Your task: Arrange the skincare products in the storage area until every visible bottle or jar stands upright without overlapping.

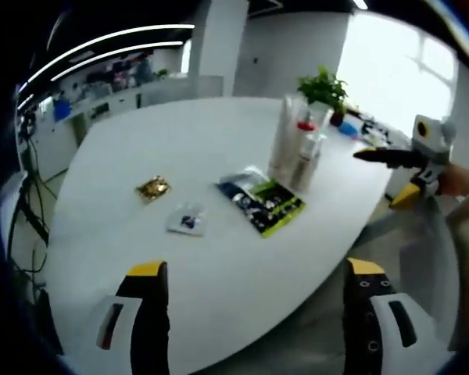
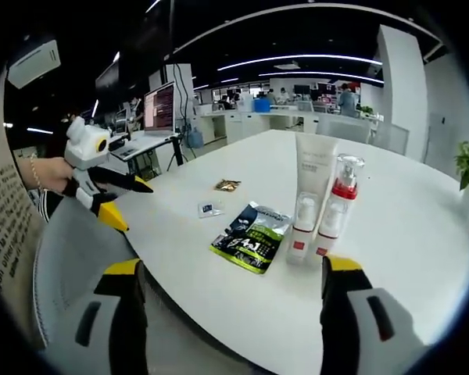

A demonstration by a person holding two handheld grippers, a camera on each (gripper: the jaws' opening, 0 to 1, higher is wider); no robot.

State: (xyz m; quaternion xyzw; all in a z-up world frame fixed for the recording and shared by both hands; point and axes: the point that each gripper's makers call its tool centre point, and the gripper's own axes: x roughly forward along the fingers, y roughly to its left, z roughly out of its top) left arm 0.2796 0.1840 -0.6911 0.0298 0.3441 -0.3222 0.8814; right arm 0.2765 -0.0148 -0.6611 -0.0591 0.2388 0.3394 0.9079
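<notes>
Red-capped pump bottle (image 2: 338,205) upright beside tube (image 2: 313,168)

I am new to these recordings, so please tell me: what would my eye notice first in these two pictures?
First, the cluster of upright skincare bottles on the big white table, with a tall white tube behind them. Just left of them in the right gripper view lies a flat green-and-black packet. The left tool hovers open off the table's edge.

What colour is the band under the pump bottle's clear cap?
Red. The pump bottle shows it best in the right gripper view.
</notes>
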